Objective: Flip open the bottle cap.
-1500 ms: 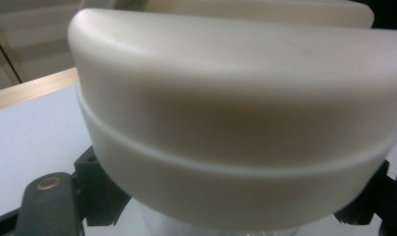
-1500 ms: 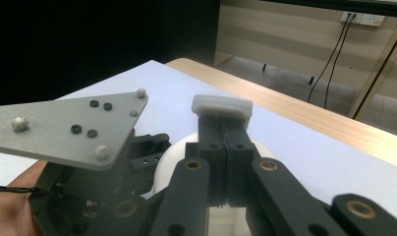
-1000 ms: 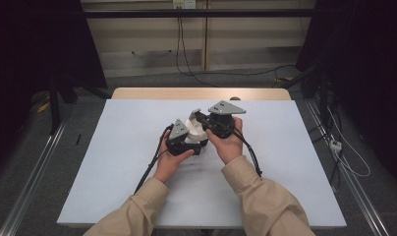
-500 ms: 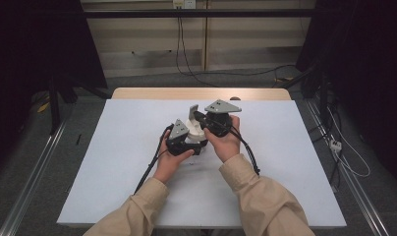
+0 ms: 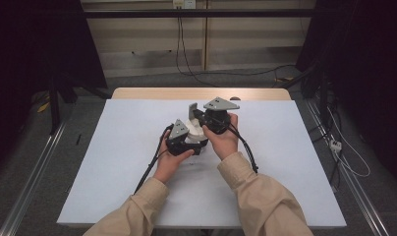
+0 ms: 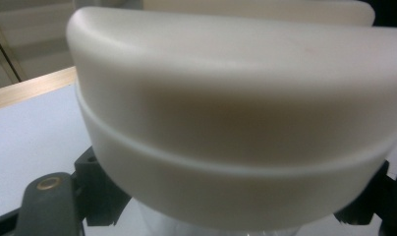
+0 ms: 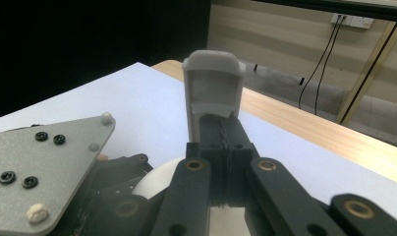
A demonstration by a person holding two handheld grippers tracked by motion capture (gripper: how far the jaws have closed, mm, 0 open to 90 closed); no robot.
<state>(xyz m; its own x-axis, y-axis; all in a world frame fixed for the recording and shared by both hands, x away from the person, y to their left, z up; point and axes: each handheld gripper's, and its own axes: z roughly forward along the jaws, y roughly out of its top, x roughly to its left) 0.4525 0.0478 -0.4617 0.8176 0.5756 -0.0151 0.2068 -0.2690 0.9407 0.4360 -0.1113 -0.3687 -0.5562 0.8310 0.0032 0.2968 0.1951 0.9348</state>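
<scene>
The left gripper clamps a smooth, rounded cream container at mid-table, jaws pressed against its sides. Just right, touching distance, the right gripper pinches a pale flip lid, upright between meeting jaws. The white table lies bare all round; its wooden far edge runs behind.

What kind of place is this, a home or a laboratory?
Probably a laboratory or recording studio, not a home. The white table stands between dark curtains, loose cables run across the floor, and metal rails flank the table.
</scene>
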